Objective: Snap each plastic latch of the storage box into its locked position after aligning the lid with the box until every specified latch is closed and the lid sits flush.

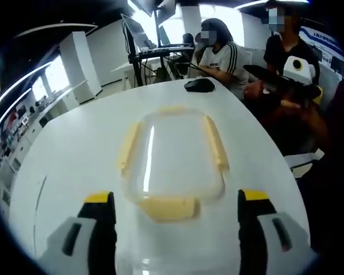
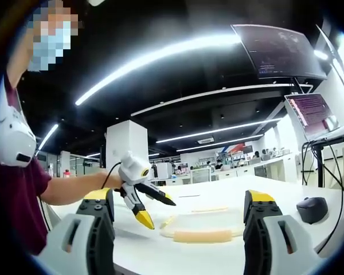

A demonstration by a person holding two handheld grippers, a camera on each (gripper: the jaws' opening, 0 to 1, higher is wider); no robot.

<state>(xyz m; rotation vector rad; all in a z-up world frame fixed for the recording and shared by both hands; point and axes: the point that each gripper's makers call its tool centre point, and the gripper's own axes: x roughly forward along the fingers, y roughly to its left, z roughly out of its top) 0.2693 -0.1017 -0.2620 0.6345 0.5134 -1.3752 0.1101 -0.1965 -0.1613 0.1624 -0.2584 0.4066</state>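
Observation:
A clear storage box (image 1: 172, 157) with its lid on sits mid-table, one pale yellow latch on each side: left latch (image 1: 129, 148), right latch (image 1: 216, 140), near latch (image 1: 169, 207). Whether they are locked I cannot tell. My left gripper (image 1: 176, 215) hovers open just short of the near latch, its jaws wider than the latch. My right gripper (image 1: 255, 80) is held off to the far right, away from the box. In the right gripper view, the right gripper (image 2: 179, 215) stands open, facing the box (image 2: 202, 228) from low down, and the left gripper (image 2: 159, 212) hangs open above the table.
A black mouse (image 1: 199, 85) lies past the box, also seen as the mouse (image 2: 312, 209). A laptop on a stand (image 1: 142, 35) sits at the far table edge. Two people sit beyond it. The round white table (image 1: 69, 154) is bare to the left.

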